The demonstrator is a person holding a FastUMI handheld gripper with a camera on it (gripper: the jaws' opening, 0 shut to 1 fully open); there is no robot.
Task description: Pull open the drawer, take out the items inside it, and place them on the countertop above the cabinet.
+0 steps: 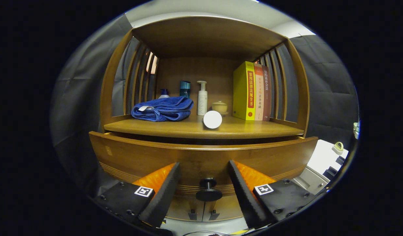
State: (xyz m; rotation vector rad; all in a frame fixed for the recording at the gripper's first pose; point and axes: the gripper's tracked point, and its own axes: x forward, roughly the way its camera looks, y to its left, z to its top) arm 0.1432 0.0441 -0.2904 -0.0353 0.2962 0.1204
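Wooden cabinet w/ slatted sides (106, 85), seen head-on along the gripper's fingers. L to R on the brown wooden countertop (175, 128): folded blue towel (163, 109) w/ a small bottle tucked behind it, teal cylindrical container (185, 88), white pump bottle (202, 98), white round-ended cylinder lying on its side (212, 119) near the front edge, small tan lidded pot (219, 107), then yellow, orange and brown upright books (250, 91). Below the countertop, the curved-front wooden drawer (139, 154) stands pulled out a little; a dark gap runs along its top edge, interior hidden, so contents can't be judged. Gripper (204, 182) is spread wide, holding nothing; the round black drawer knob (208, 191) sits between the fingers, clear of both. Step in hand: drawer handling at the knob. Scene fits two stages: drawer partway out w/ items yet inside, or items (e.g. the cylinder) already set on the countertop. If pulling is due, the move calls for centring on the knob, pinching its stem squarely, then a straight, level draw toward the camera.
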